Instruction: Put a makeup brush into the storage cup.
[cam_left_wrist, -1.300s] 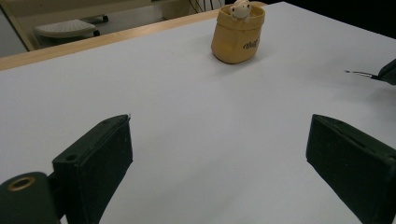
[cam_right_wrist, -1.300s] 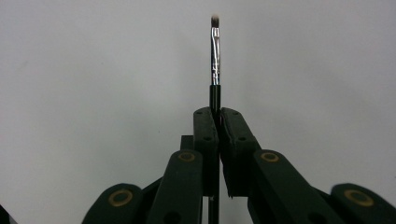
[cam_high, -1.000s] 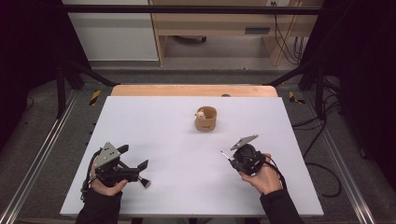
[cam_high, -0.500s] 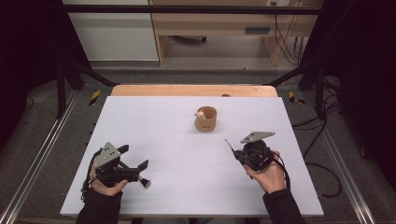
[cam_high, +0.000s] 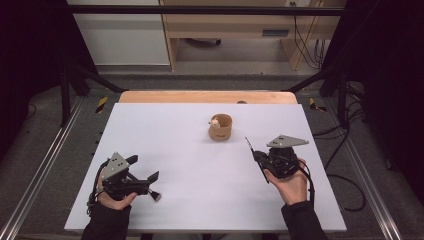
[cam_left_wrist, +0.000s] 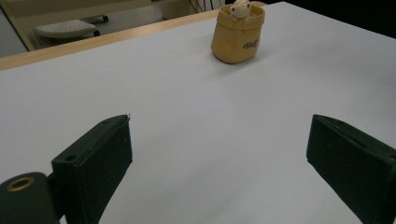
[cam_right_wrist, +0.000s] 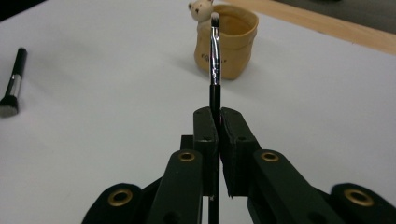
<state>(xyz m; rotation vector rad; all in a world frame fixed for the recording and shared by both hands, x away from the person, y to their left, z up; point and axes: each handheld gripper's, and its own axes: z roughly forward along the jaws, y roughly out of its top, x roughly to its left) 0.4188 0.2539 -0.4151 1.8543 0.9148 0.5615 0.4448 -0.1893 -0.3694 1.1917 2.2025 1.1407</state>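
A tan fabric pouch (cam_high: 221, 128) with a small bear figure on its rim stands at the table's middle back; it also shows in the left gripper view (cam_left_wrist: 237, 33) and the right gripper view (cam_right_wrist: 229, 42). My right gripper (cam_high: 256, 156) hovers right of and nearer than the pouch, shut on a thin black makeup brush (cam_right_wrist: 214, 51) whose pale tip points toward the pouch. My left gripper (cam_high: 145, 169) rests at the front left, jaws wide open with nothing between them (cam_left_wrist: 219, 123). A thicker black brush (cam_high: 154, 195) lies on the table just beside it.
The white table (cam_high: 175, 130) has a wooden strip (cam_high: 207, 96) along its far edge. Metal frame rails run along both sides. A cable trails from the right gripper off the table's right side.
My right gripper has lifted and drifted right and a little farther away, carrying the thin brush. The left gripper and the thicker brush have stayed put.
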